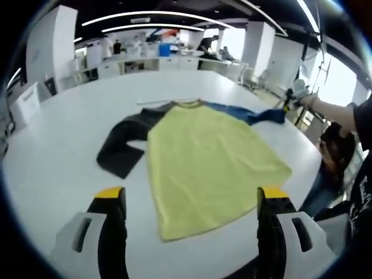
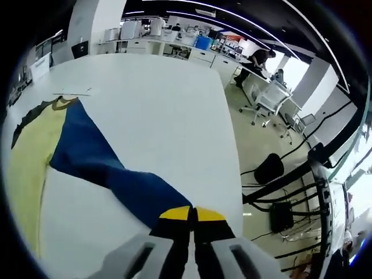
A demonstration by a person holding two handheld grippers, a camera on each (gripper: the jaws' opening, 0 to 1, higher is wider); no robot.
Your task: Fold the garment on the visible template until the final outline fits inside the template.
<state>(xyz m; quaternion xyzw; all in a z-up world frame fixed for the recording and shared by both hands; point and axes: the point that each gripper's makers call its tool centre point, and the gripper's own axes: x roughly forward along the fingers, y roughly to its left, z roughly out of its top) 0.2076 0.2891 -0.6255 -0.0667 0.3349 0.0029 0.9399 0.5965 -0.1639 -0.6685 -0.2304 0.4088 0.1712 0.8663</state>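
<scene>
looking along the left gripper view: the garment [image 1: 203,160] lies flat on the white table [image 1: 70,145], straight ahead at 12 o'clock of the left gripper [image 1: 192,200].
garment's long axis: runs from the hem near the jaws up to the collar at 12 o'clock, tilted a little toward 11.
left gripper state: jaws spread wide, holding nothing; the hem sits between them and just beyond the tips, not touching as far as i can tell.
sleeves: dark sleeve [image 1: 125,145] folded out at 10 o'clock; blue sleeve [image 1: 250,114] stretched toward 2 o'clock, its far end at the right gripper [image 1: 297,92].
template: no outline can be made out on the table.

turning to the right gripper view: the blue sleeve [image 2: 110,171] runs from the yellow body [image 2: 32,157] at 10 o'clock down to the right gripper [image 2: 193,216] at 6 o'clock.
right gripper state: jaws pressed close together on the sleeve end, which disappears between the yellow tips.
nearer hand: the right one is already on the sleeve; the left is nearer the hem.
deciding relation: the sleeve's length points away from the body toward the right gripper, so a fold likely means carrying that end back toward 10 o'clock over the yellow body.
</scene>
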